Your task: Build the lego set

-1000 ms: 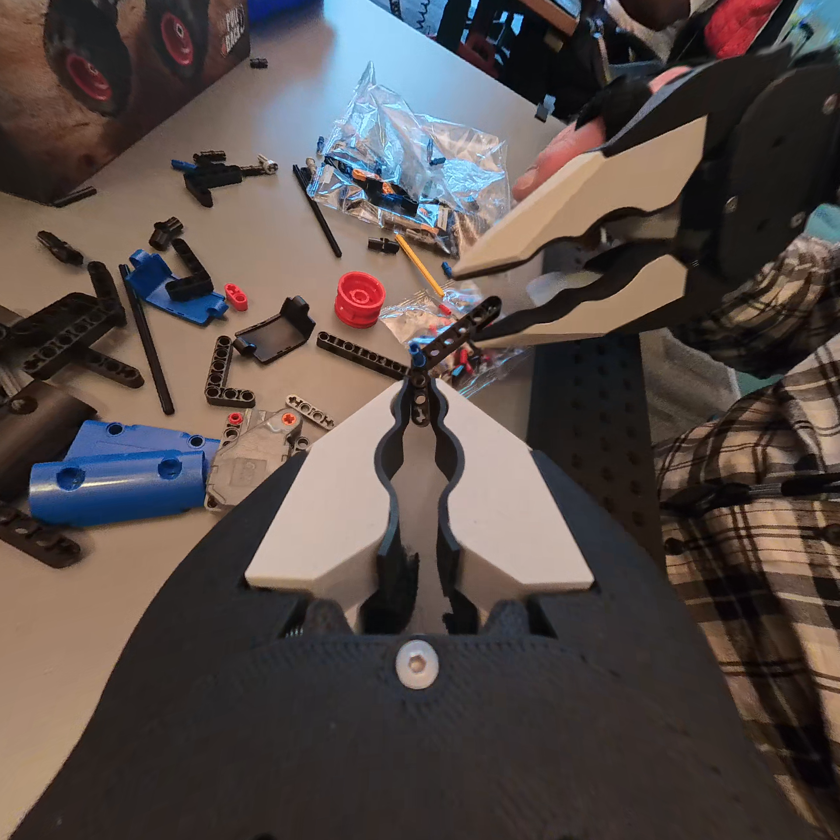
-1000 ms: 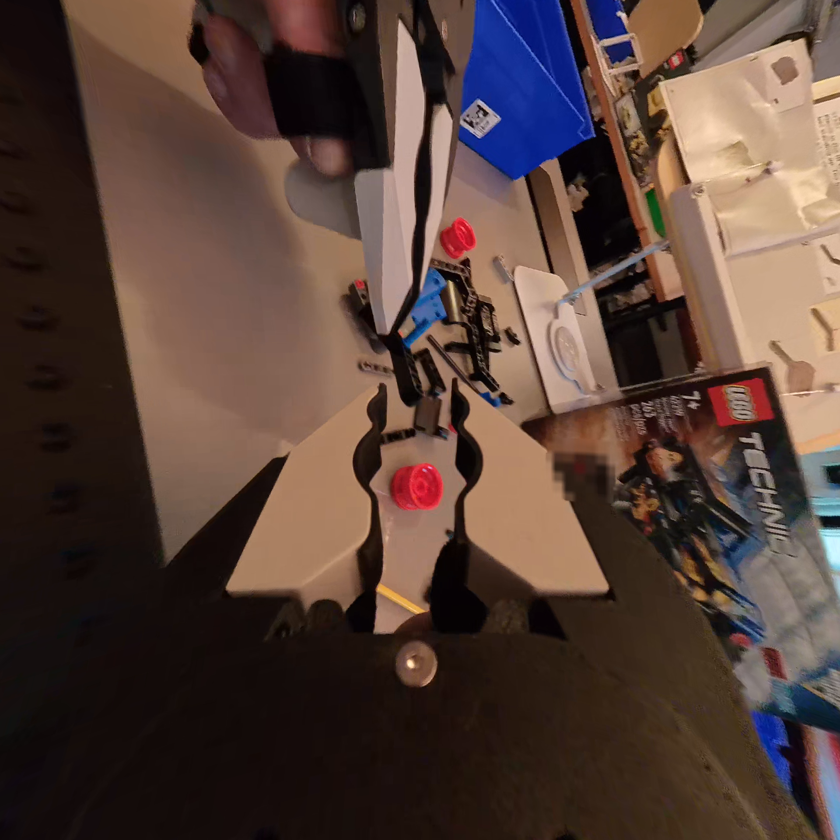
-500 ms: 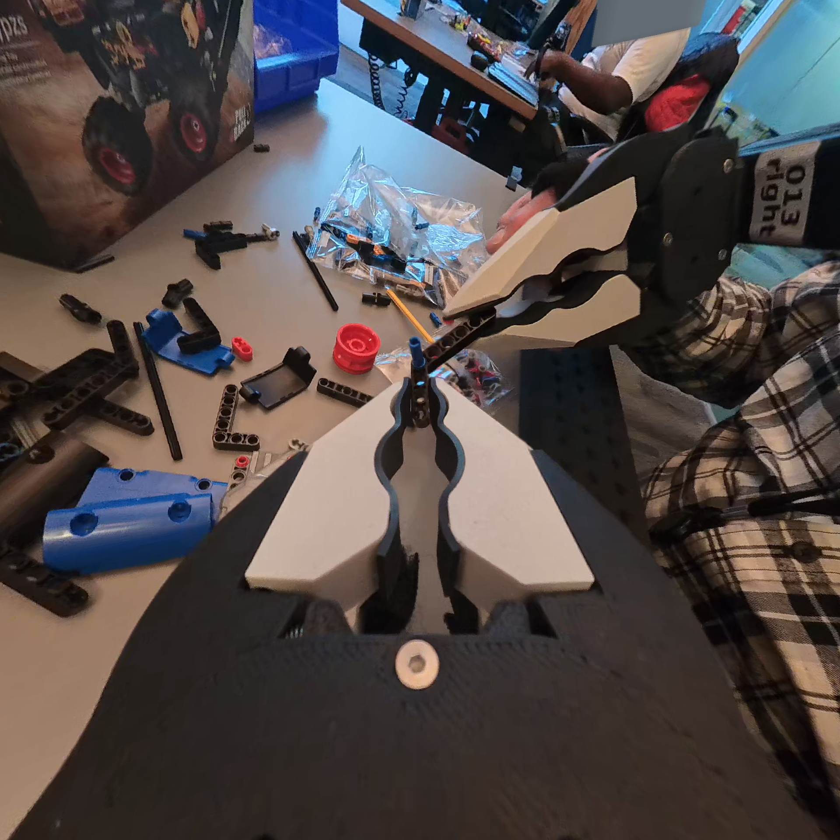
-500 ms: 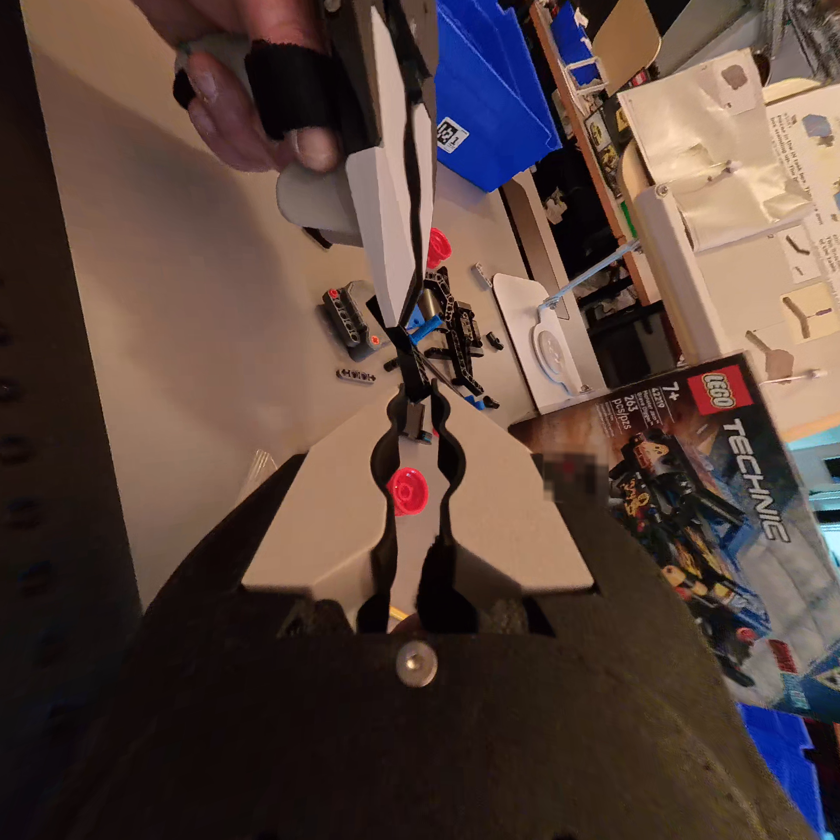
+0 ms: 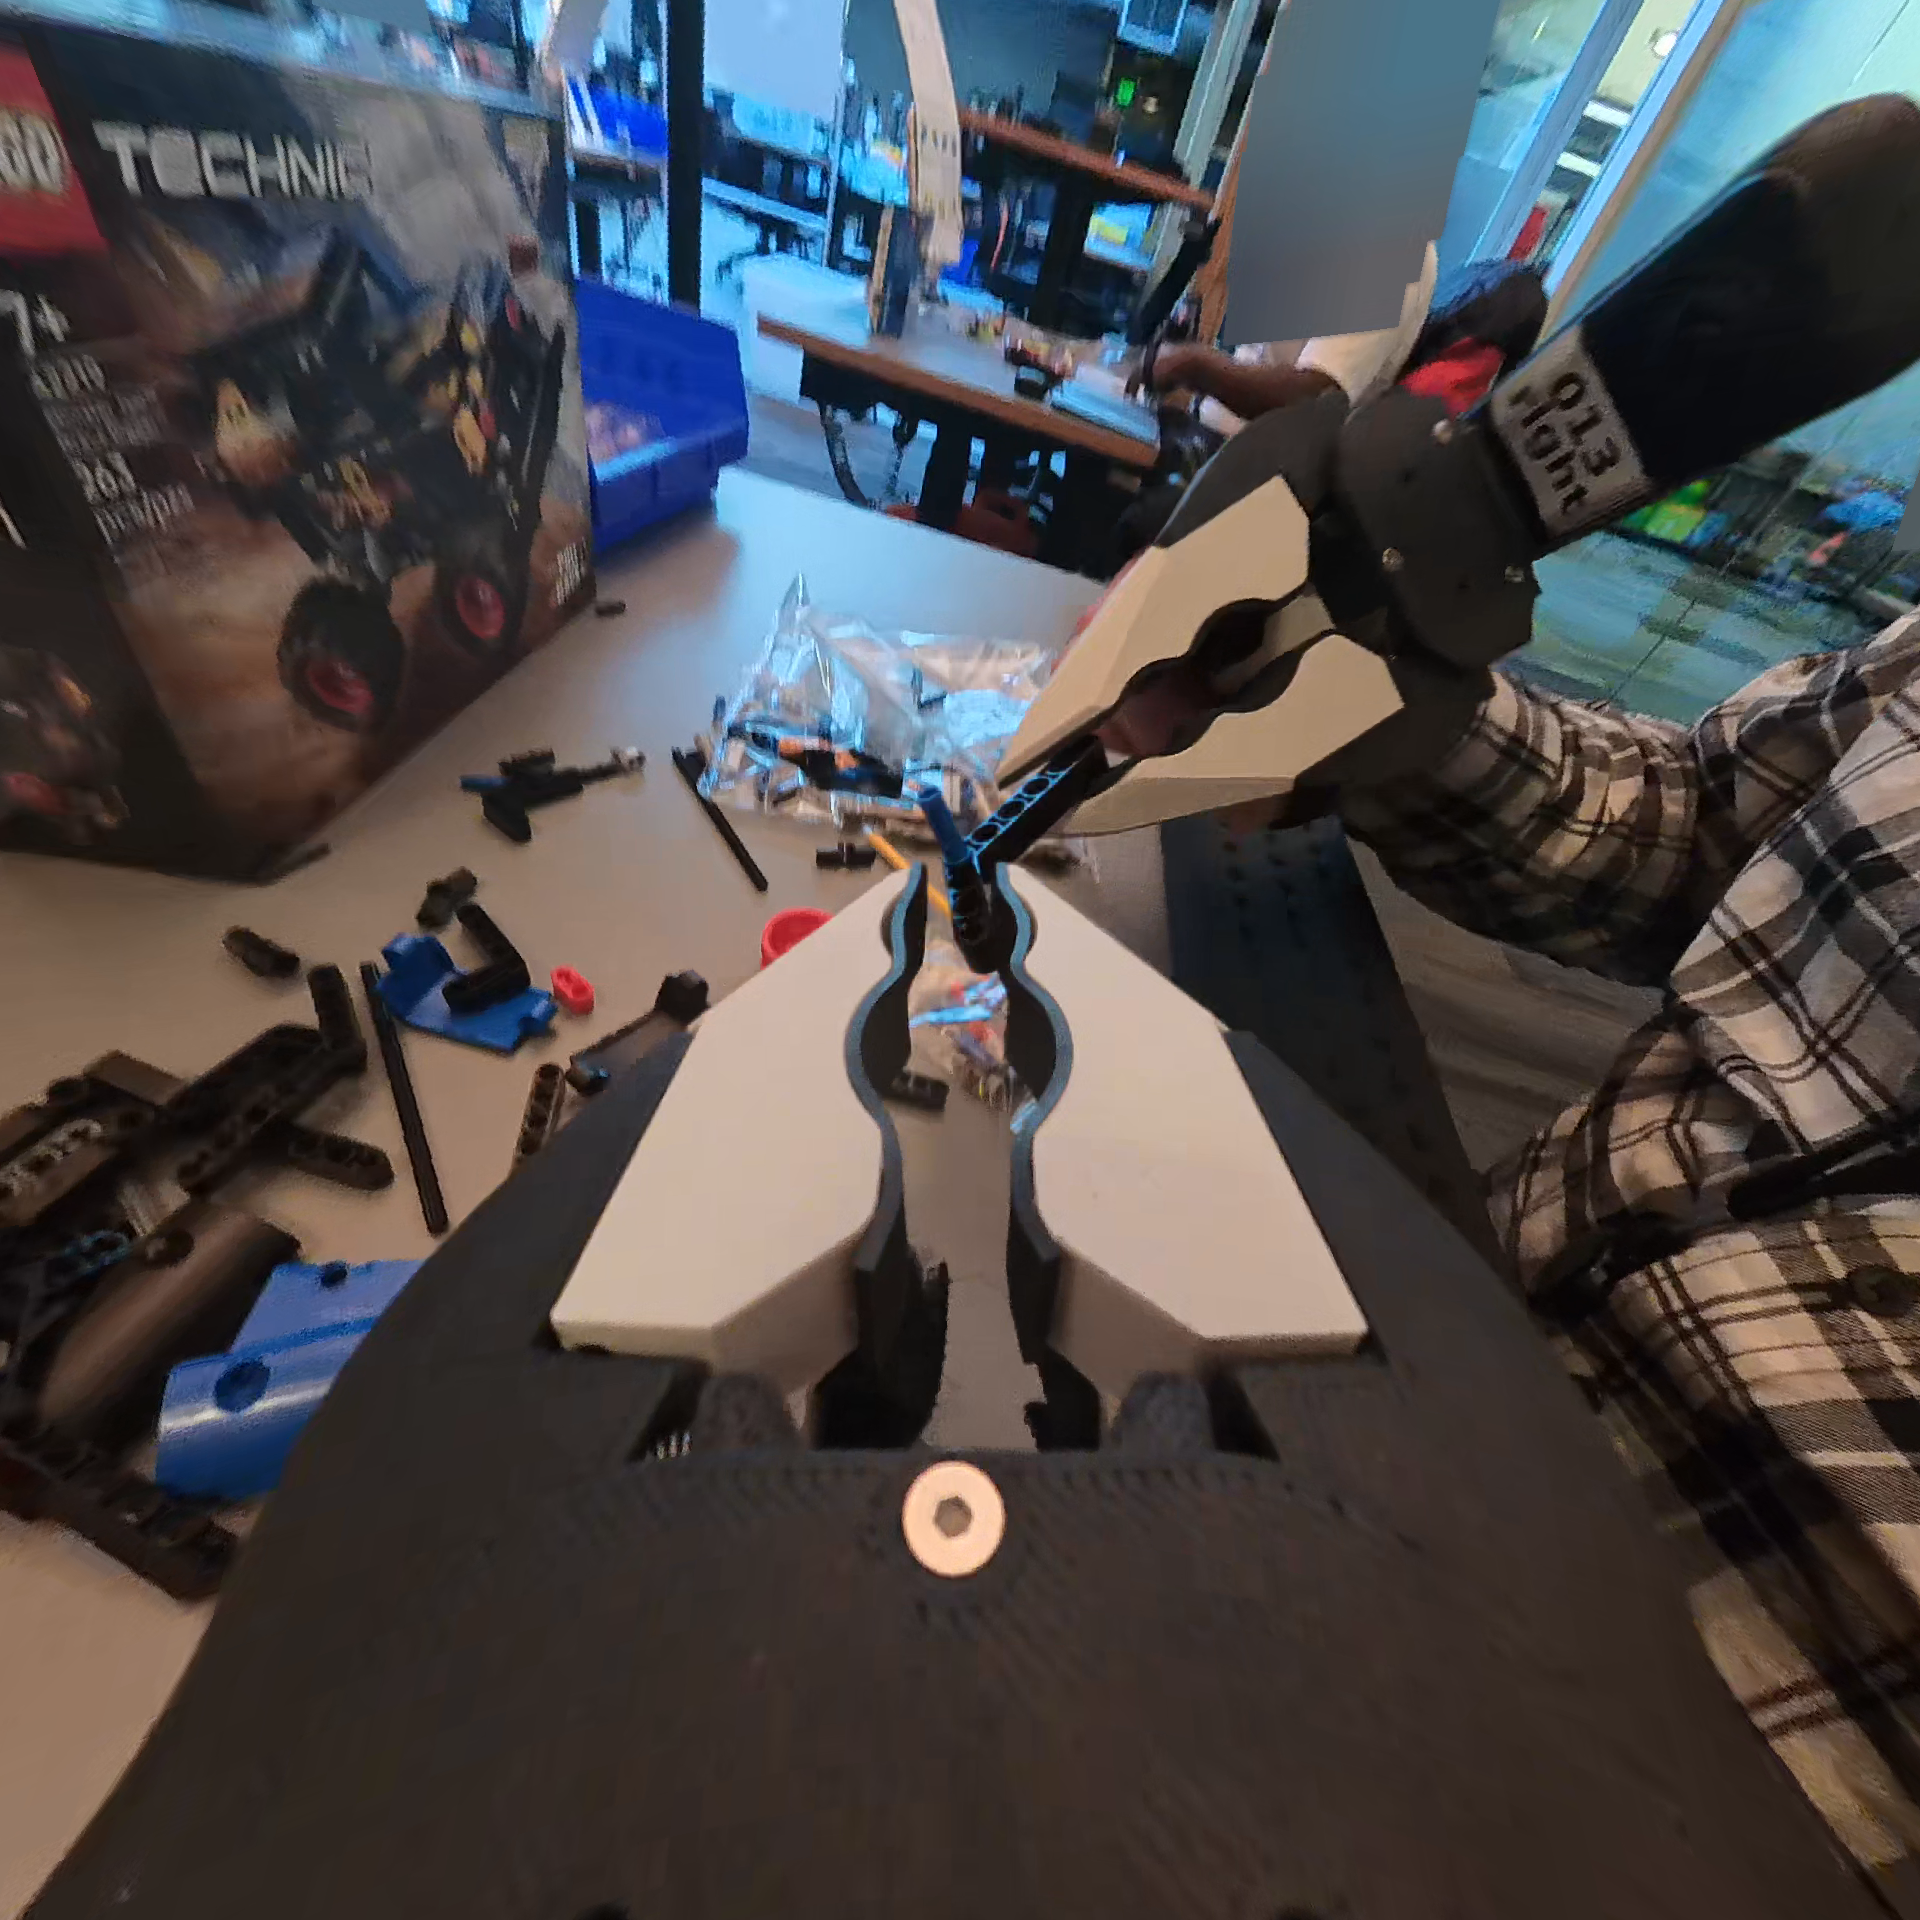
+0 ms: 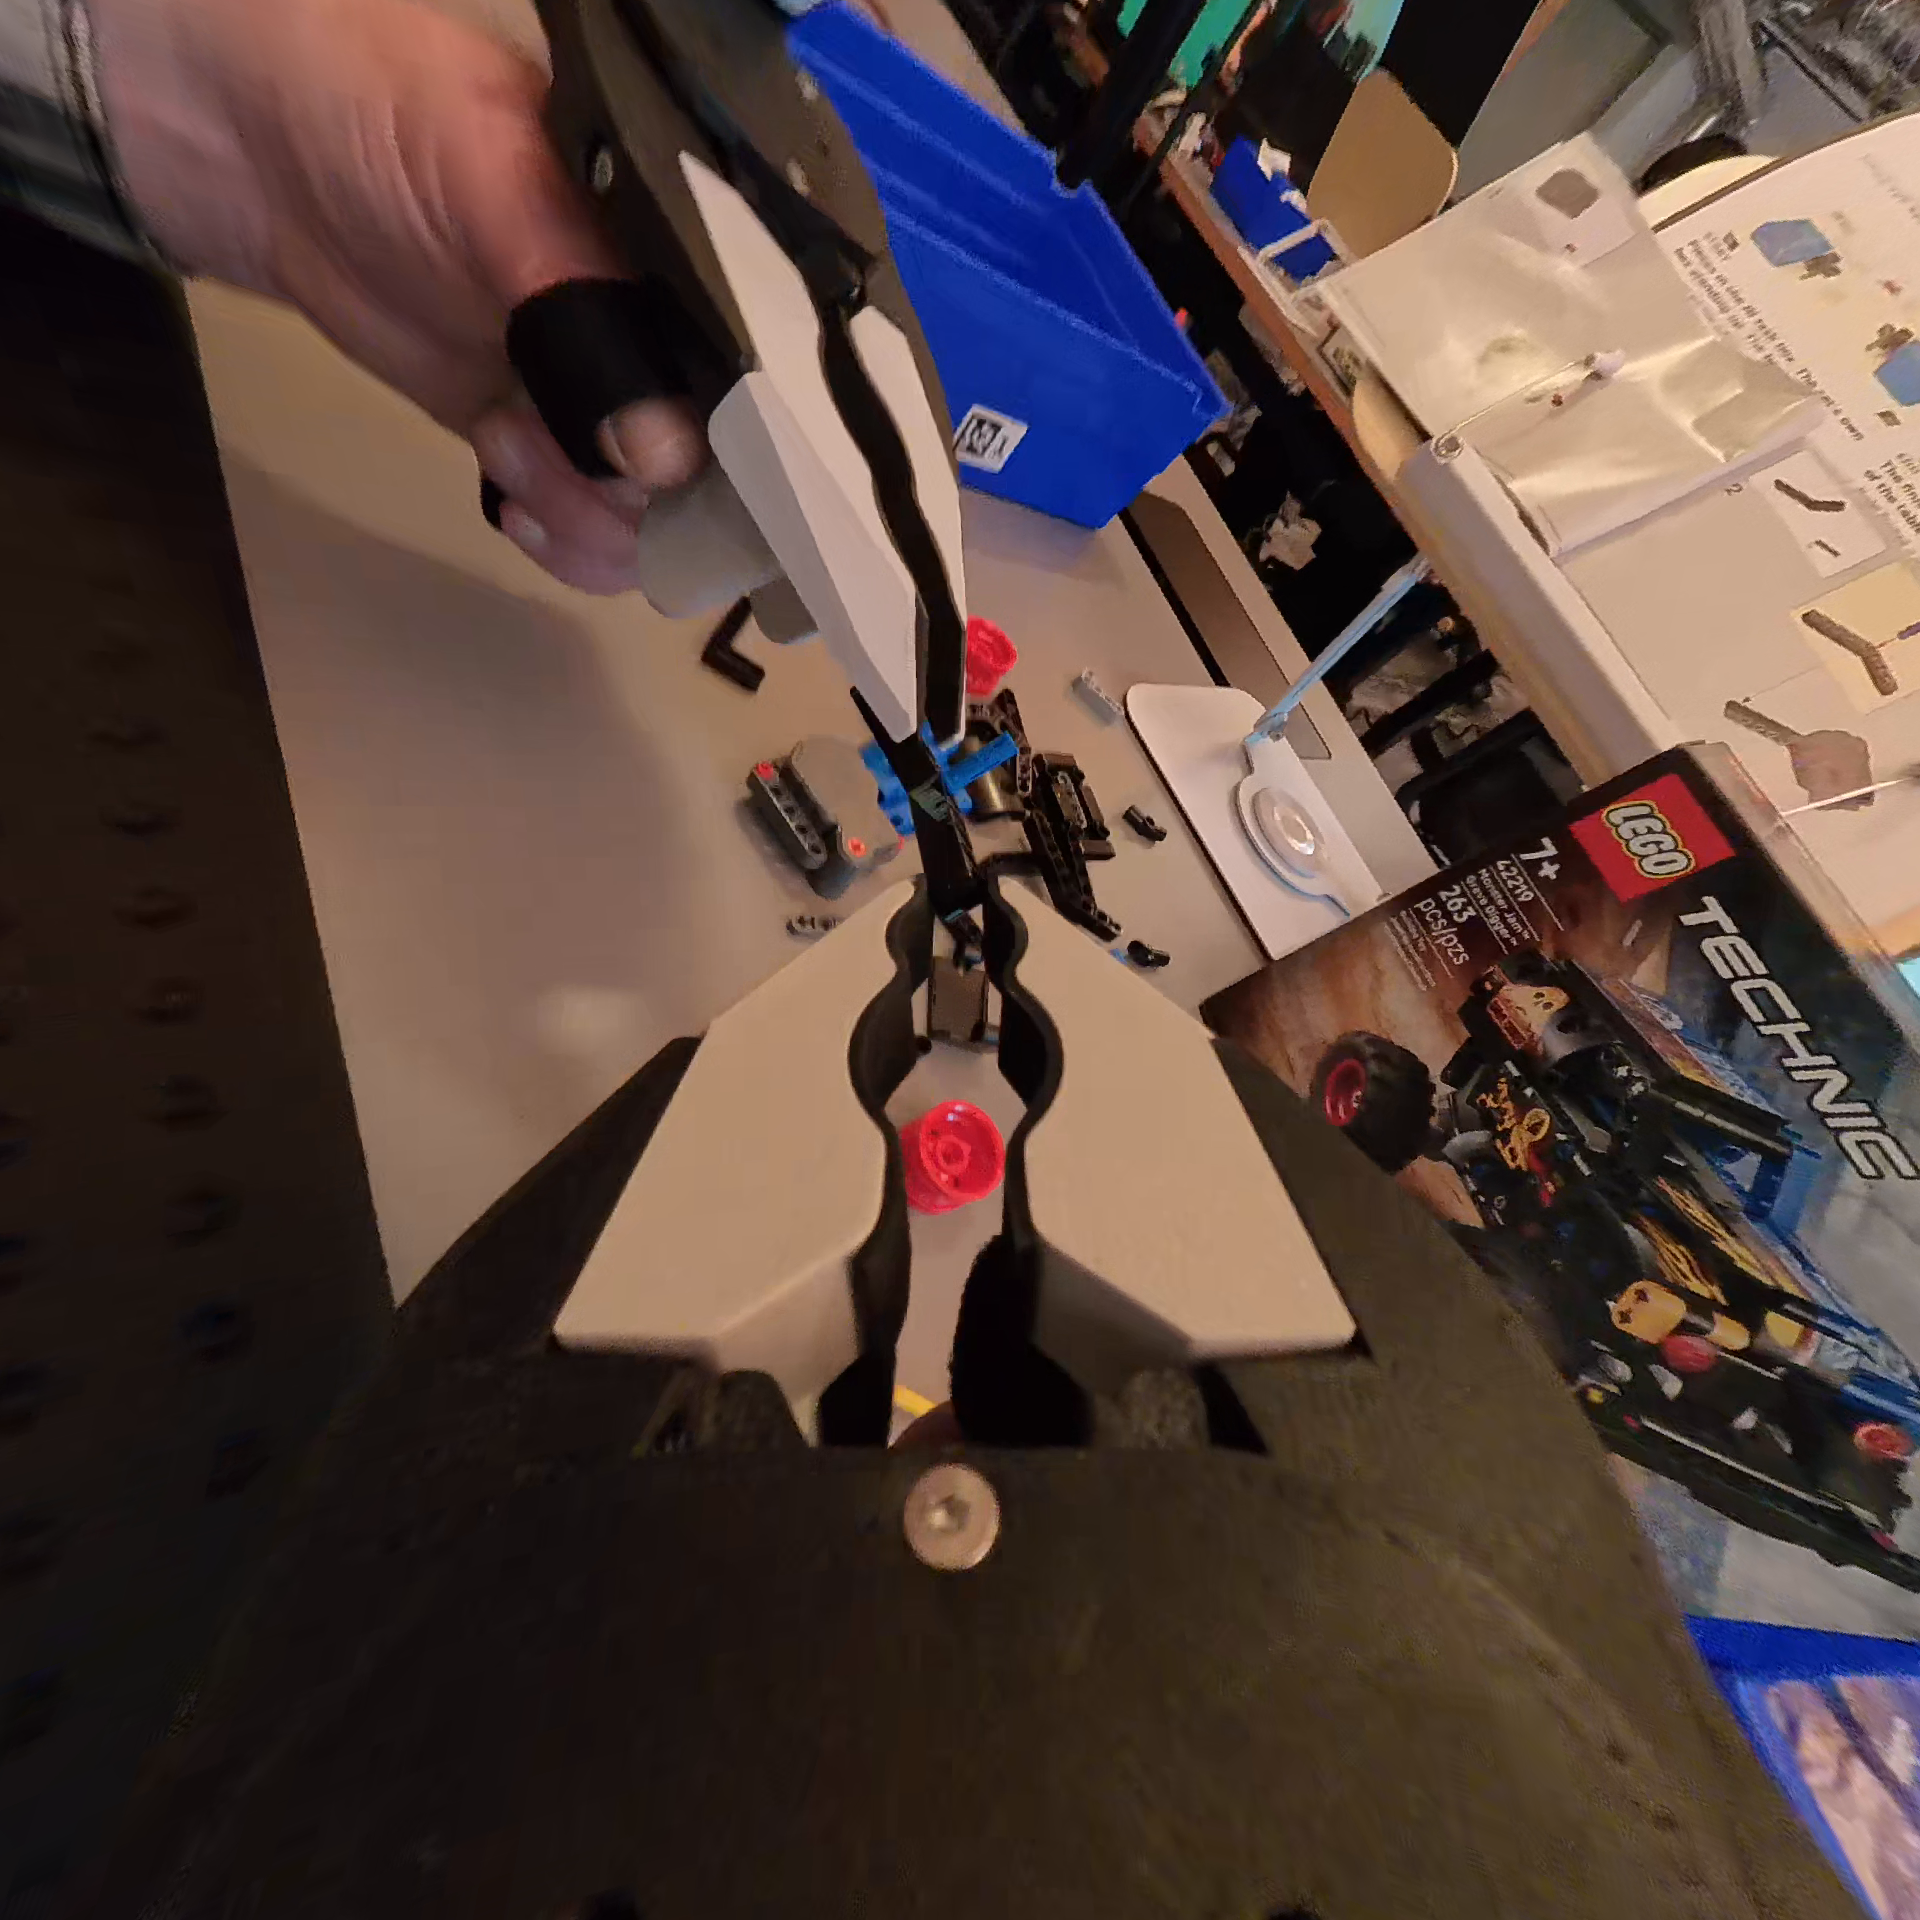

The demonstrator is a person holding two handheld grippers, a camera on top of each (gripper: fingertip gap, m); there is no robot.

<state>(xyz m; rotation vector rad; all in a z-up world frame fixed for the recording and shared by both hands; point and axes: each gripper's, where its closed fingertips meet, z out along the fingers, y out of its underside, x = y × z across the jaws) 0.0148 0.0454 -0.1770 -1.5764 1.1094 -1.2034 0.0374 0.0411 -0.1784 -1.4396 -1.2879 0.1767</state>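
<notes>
A pale grey counter (image 5: 644,707) fills the lower left and middle of the left wrist view, strewn with loose pieces; behind it the room is a workshop with dark-legged wooden tables and shelving in the upper middle, and windows at the upper right. One printed set box (image 5: 260,436) stands at the upper left of that frame, with one blue bin (image 5: 655,395) just behind it. One crumpled clear bag of parts (image 5: 883,707) lies at the centre. In the right wrist view two red wheel hubs show, one (image 6: 951,1155) seen between the near fingers and one (image 6: 987,655) farther up, and one white lamp base (image 6: 1247,810) sits at the middle right beside the box. Blue panels number at least two at the lower left of the left wrist view, the larger one (image 5: 260,1361) near the frame's edge and a smaller one (image 5: 457,1003) with a black angled beam on it; the black beams and axles there are too tangled to count surely. The left gripper (image 5: 961,914) has its fingers pinching the lower end of a small black assembly (image 5: 971,904) topped by one blue pin (image 5: 935,816). The right gripper (image 5: 1039,774), reaching in from the upper right of that frame, has its fingers pressed onto one black beam with holes (image 5: 1029,805) that meets the assembly at an angle, held above the counter at the frame's centre. A plaid sleeve (image 5: 1714,935) fills the right edge.
</notes>
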